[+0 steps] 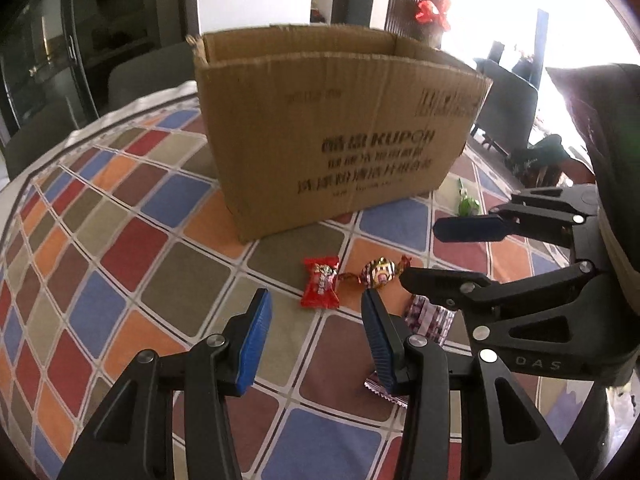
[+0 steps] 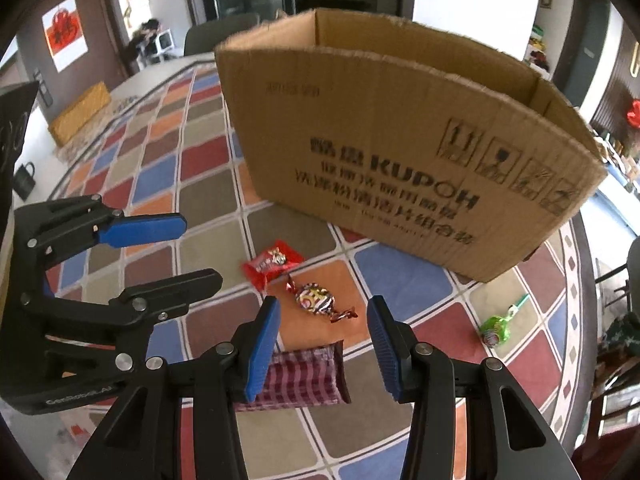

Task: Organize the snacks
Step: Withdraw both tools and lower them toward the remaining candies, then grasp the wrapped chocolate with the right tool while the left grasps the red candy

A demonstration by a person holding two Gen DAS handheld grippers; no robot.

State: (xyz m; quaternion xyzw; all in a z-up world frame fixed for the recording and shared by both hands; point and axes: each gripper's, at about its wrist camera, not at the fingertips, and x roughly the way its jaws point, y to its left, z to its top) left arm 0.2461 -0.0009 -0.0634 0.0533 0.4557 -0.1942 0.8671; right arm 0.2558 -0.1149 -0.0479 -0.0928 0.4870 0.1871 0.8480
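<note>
Fingers spread on both my left gripper point(image 1: 316, 340) and right gripper point(image 2: 324, 348), nothing held. Red candy point(image 2: 273, 263), striped candy point(image 2: 316, 300), checkered packet point(image 2: 304, 376), green lollipop point(image 2: 495, 328) lie on counter point(image 1: 120, 240) before cardboard box point(image 1: 340, 136).

Both wrist cameras are looking forward and down over the table point(image 1: 120, 240) toward the box point(image 1: 332, 128), from close above. The left one is sitting left of the right; both are sharing the box and the candies point(image 2: 314, 300) before it.
</note>
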